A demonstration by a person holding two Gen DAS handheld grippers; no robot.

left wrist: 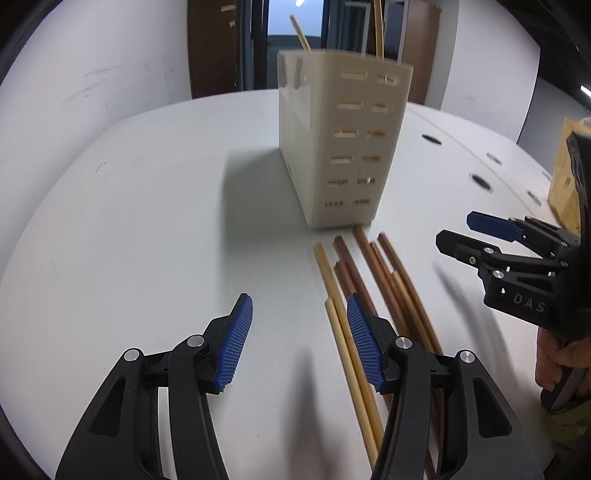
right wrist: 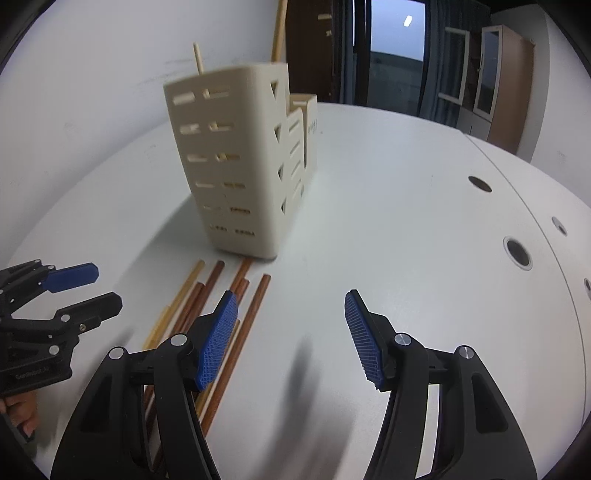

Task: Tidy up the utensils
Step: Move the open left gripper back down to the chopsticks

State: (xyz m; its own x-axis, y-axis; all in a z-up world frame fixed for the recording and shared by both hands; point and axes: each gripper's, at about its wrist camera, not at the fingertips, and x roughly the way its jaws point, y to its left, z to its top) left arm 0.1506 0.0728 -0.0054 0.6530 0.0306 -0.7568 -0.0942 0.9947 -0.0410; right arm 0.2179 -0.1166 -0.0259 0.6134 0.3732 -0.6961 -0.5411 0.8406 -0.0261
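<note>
A cream slotted utensil holder [left wrist: 343,147] stands upright on the white table [left wrist: 147,206], with two light chopsticks sticking out of its top [left wrist: 378,29]. It also shows in the right wrist view [right wrist: 236,166]. Several brown and light chopsticks [left wrist: 373,288] lie side by side on the table in front of it, also seen in the right wrist view [right wrist: 207,310]. My left gripper [left wrist: 299,325] is open and empty just left of the pile. My right gripper [right wrist: 290,325] is open and empty just right of the pile; it shows in the left wrist view [left wrist: 469,236].
The table has round cable holes [right wrist: 517,253] along a seam on the right. A wooden box [left wrist: 565,173] stands at the right edge. A white wall, dark door and cabinets [right wrist: 506,81] lie beyond the table.
</note>
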